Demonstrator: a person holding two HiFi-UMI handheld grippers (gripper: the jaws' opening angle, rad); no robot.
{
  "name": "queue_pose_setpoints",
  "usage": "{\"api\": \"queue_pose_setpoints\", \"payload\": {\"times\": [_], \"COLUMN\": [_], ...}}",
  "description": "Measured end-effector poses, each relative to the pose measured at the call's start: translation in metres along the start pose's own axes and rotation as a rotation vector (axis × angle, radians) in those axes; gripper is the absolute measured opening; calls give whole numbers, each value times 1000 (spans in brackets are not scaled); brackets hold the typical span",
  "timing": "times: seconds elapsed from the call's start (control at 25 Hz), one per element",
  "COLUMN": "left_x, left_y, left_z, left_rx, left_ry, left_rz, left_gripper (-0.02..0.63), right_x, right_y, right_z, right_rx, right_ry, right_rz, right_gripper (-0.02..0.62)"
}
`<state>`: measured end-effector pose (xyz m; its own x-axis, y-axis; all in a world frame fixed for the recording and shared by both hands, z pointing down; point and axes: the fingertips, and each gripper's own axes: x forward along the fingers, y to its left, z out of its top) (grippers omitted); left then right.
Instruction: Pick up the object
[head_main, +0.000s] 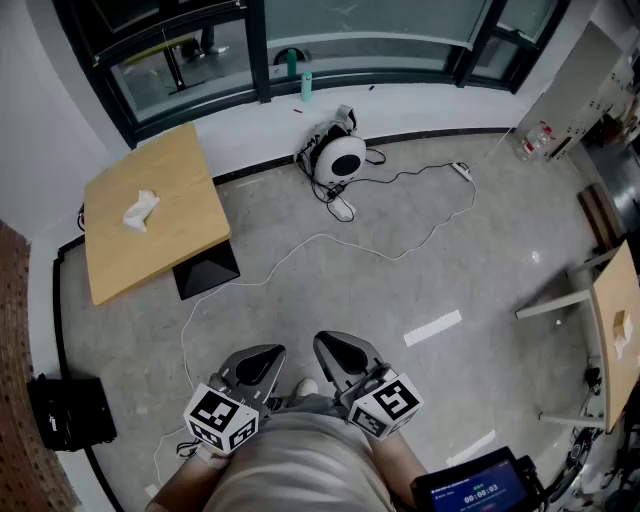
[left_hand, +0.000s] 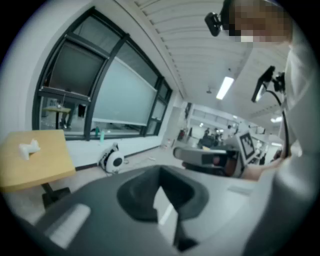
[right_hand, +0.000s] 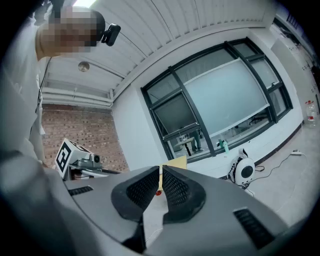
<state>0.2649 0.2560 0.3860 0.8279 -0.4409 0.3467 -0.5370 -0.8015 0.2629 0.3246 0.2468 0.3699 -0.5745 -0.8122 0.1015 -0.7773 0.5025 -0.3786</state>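
White crumpled object (head_main: 140, 210) lies on the wooden table (head_main: 185, 215), roughly mid-top, a bit nearer the left edge than the right as the head view has it. It rests flat on the wood, clear of every edge and corner. The table stands on a black base (head_main: 207, 270) close to the window wall, well apart from the person.

Left gripper (head_main: 268, 352) is held low in front of the person's waist, jaws closed together with nothing between them. Right gripper (head_main: 333, 345) sits just beside it, apart from it, jaws likewise closed and empty; only a thin slit shows between the pads. Both point out over the floor toward the window side. Neither is near the object. Marker cubes ride at the back of each, left cube (head_main: 222, 418) and right cube (head_main: 388, 403).

Round white device (head_main: 340, 157) sits on the floor against the wall under the window. A thin white cable (head_main: 300, 245) loops across the floor near it, and a power strip (head_main: 461, 170) lies further right. Green bottle (head_main: 292, 62) and teal bottle (head_main: 306, 86) stand by the window. Black bag (head_main: 70, 412) sits beside the brick wall at the left. Second table (head_main: 612, 295) shows at the right edge, with a small pale thing (head_main: 620, 332) on it; can't tell what that is. Dark screen (head_main: 478, 490) glows at lower right.
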Motion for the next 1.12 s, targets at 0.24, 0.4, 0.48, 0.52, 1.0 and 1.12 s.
{"api": "queue_pose_setpoints", "payload": {"times": [0.24,0.4,0.48,0.52,1.0,1.12], "left_x": [11,17,26,32,86,72], "left_y": [5,26,43,53,273,336], "left_z": [-3,1,2,3,88,106], "left_rx": [-5,-25,-37,-44,-160,-195], "left_ry": [10,6,11,13,-57,-103], "left_rz": [8,22,21,19,14,70], "left_gripper": [-12,-12,-12,-12,-12,-12], "right_x": [-3,16,32,42,283,358], "right_y": [-20,-30,-39,-44,-107,-101], "right_z": [-6,-9,-12,-13,43,54], "right_rx": [24,42,47,49,-26,-62], "right_ry": [3,15,31,40,185,219], "right_rz": [-21,-26,-27,-28,28,96], "right_gripper": [17,17,17,17,17,17]}}
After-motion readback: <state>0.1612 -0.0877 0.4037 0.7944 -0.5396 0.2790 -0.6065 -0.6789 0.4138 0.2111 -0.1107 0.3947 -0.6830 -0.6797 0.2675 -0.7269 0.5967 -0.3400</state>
